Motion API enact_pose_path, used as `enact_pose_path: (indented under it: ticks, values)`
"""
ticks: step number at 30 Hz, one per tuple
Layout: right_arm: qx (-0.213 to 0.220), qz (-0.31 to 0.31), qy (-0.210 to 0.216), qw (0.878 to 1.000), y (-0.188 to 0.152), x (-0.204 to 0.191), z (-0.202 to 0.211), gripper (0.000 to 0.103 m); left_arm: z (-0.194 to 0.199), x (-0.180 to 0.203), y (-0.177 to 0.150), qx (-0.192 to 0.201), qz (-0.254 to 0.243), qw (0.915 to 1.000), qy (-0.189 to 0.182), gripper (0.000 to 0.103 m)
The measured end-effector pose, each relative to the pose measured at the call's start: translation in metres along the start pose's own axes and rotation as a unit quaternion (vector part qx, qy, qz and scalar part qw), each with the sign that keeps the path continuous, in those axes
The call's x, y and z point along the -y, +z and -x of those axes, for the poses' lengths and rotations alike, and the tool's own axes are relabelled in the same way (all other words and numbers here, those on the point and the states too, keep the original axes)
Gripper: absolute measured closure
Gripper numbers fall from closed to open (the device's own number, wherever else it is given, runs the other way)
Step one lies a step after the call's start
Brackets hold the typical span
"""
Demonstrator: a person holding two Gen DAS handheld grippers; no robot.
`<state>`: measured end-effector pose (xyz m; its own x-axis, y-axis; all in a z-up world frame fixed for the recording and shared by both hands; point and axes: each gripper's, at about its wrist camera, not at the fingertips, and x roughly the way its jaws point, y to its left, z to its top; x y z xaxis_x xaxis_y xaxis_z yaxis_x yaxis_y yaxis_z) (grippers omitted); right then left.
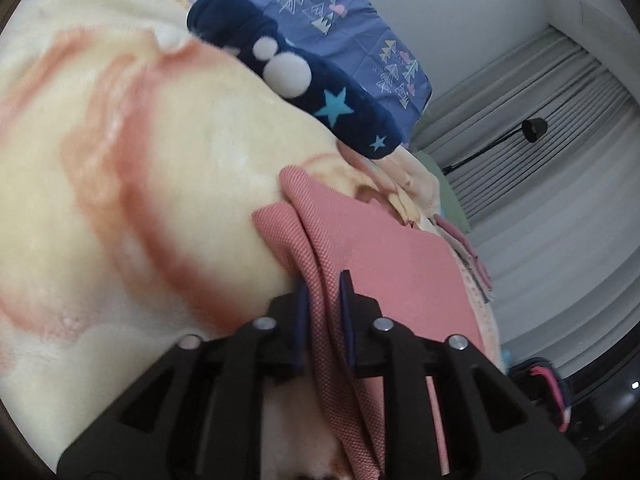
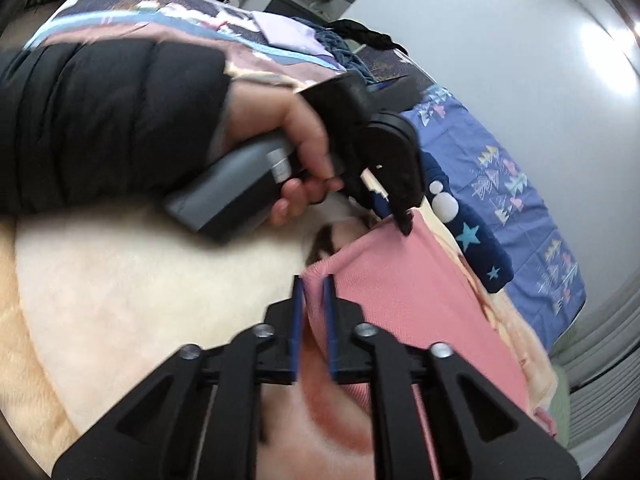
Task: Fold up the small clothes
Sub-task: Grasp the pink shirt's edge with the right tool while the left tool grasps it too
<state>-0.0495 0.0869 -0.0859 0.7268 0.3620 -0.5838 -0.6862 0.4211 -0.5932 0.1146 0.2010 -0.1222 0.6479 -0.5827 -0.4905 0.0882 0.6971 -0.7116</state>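
I can read no words, brand names or numbers anywhere in either view. The small silver label on the handle of my left hand-held gripper is too blurred to make out. The sheet carries only printed trees and hearts, and the navy fleece only stars and white dots, no lettering.

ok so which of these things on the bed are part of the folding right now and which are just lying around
In the job:
- pink garment, pinched at two corners
- left tongs, shut on its edge
- right tongs, shut on its near corner

Lying about:
- navy star-print fleece item with white pompoms
- cream and pink blanket underneath
- blue patterned sheet
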Motion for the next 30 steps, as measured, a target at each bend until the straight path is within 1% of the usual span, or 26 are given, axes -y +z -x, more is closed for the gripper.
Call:
enact_pose_path:
  ticks: [1, 2, 3, 4, 5, 6, 7, 8, 9, 10, 11, 12, 13, 14, 16, 18, 22, 26, 30]
  values:
    - [0.003, 0.011, -0.011, 1.000, -0.001, -0.004, 0.003, 0.067, -0.001, 0.000, 0.000, -0.004, 0.001, 1.0000, -0.001, 0.080]
    - [0.005, 0.024, -0.021, 0.999, -0.003, -0.007, 0.003, 0.066, -0.003, -0.001, 0.000, -0.007, 0.003, 1.0000, 0.000, 0.080]
    - [-0.002, 0.037, -0.032, 0.999, -0.004, -0.011, 0.001, 0.065, -0.004, -0.001, 0.001, -0.010, 0.005, 0.9999, -0.001, 0.078]
    - [-0.010, 0.040, -0.037, 0.998, -0.005, -0.011, -0.004, 0.065, -0.005, 0.000, 0.002, -0.012, 0.005, 0.9999, -0.002, 0.076]
    - [-0.021, 0.039, -0.040, 0.998, -0.005, -0.010, -0.010, 0.065, -0.006, -0.001, 0.003, -0.015, 0.004, 0.9999, -0.003, 0.073]
    - [-0.034, 0.034, -0.040, 0.998, -0.005, -0.010, -0.017, 0.065, -0.007, 0.000, 0.004, -0.019, 0.002, 0.9998, -0.004, 0.069]
    - [-0.044, 0.027, -0.037, 0.998, -0.003, -0.008, -0.024, 0.065, -0.011, 0.002, 0.006, -0.025, -0.001, 0.9997, -0.002, 0.067]
    - [-0.051, 0.019, -0.035, 0.998, -0.001, -0.007, -0.031, 0.065, -0.014, 0.002, 0.007, -0.031, -0.005, 0.9995, 0.000, 0.062]
    - [-0.053, 0.019, -0.037, 0.998, 0.001, -0.007, -0.035, 0.065, -0.018, 0.004, 0.009, -0.036, -0.009, 0.9993, 0.001, 0.058]
    - [-0.053, 0.019, -0.042, 0.998, 0.005, -0.007, -0.040, 0.067, -0.022, 0.007, 0.012, -0.042, -0.014, 0.9990, 0.005, 0.057]
    - [-0.051, 0.020, -0.048, 0.997, 0.007, -0.008, -0.044, 0.073, -0.026, 0.008, 0.014, -0.044, -0.019, 0.9988, 0.012, 0.058]
    - [-0.052, 0.019, -0.048, 0.997, 0.010, -0.008, -0.049, 0.093, -0.030, 0.011, 0.018, -0.045, -0.022, 0.9985, 0.021, 0.071]
    - [-0.057, 0.012, -0.041, 0.997, 0.012, -0.006, -0.054, 0.099, -0.032, 0.011, 0.019, -0.045, -0.022, 0.9984, 0.025, 0.083]
    - [-0.056, -0.003, -0.037, 0.998, 0.013, -0.001, -0.055, 0.099, -0.033, 0.011, 0.022, -0.047, -0.019, 0.9986, 0.019, 0.091]
    - [-0.036, -0.030, -0.032, 0.998, 0.013, 0.010, -0.046, 0.099, -0.029, 0.016, 0.026, -0.035, -0.023, 0.9990, 0.015, 0.091]
    - [-0.013, -0.060, -0.032, 0.998, 0.013, 0.025, -0.033, 0.099, -0.025, 0.027, 0.029, -0.028, -0.033, 0.9988, 0.021, 0.091]
    - [0.019, -0.123, -0.030, 0.992, 0.007, 0.056, -0.008, 0.099, -0.016, 0.059, 0.038, -0.015, -0.062, 0.9973, 0.037, 0.091]
    - [0.049, -0.201, -0.030, 0.978, -0.008, 0.091, 0.020, 0.099, -0.016, 0.099, 0.044, -0.017, -0.099, 0.9932, 0.058, 0.091]
    - [0.067, -0.285, -0.032, 0.956, -0.036, 0.126, 0.043, 0.099, -0.029, 0.144, 0.047, -0.020, -0.133, 0.9877, 0.079, 0.091]
